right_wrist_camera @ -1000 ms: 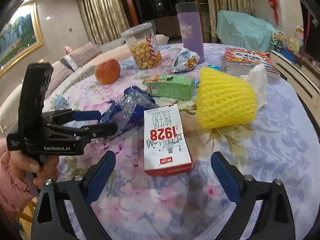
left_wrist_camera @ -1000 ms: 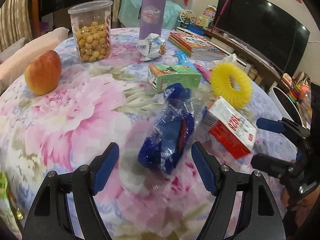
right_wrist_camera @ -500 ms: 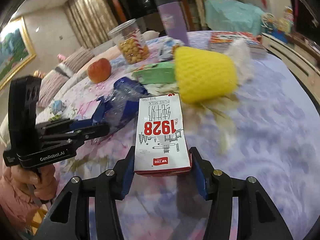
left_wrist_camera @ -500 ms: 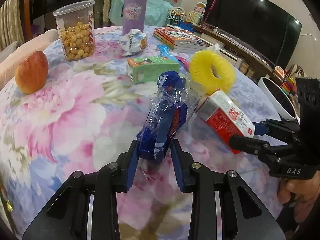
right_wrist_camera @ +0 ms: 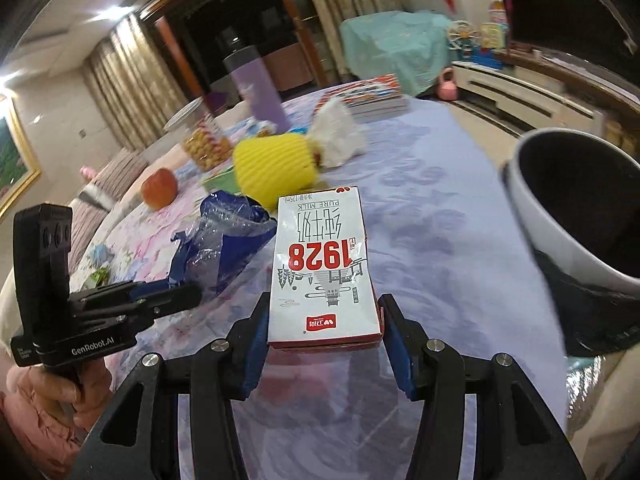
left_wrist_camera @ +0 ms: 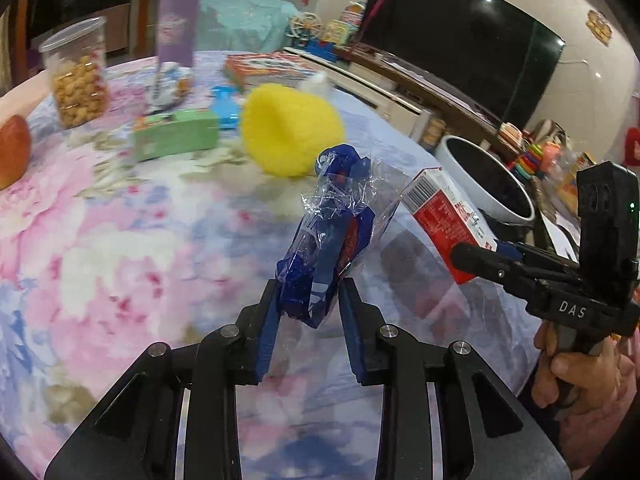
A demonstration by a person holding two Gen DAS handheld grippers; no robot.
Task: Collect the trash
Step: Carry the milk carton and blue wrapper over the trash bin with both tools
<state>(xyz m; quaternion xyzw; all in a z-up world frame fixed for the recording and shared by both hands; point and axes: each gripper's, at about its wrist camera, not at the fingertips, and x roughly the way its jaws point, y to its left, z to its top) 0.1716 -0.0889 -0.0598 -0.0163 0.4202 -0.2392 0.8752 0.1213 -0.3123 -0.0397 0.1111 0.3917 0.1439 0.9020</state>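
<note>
Blue wrapper [left_wrist_camera: 328, 240] gripped in left jaws, milk carton [right_wrist_camera: 324, 268] in right, apparently lifted.

A dark television [left_wrist_camera: 460, 52] stands on a low cabinet [left_wrist_camera: 404, 84] by the white wall, with tall curtains [right_wrist_camera: 132, 80] and a gold-framed painting [right_wrist_camera: 12, 168] opposite.

Occluded, cropped and blurred items

The apple [left_wrist_camera: 12, 152] was cut by the left wrist view's left edge. The purple tumbler [left_wrist_camera: 178, 20] and snack jar [left_wrist_camera: 78, 76] were motion-blurred. The bin [right_wrist_camera: 580, 208] ran off the right wrist view's right edge. The green carton [right_wrist_camera: 220, 178] was mostly hidden behind the yellow foam net [right_wrist_camera: 272, 166].
</note>
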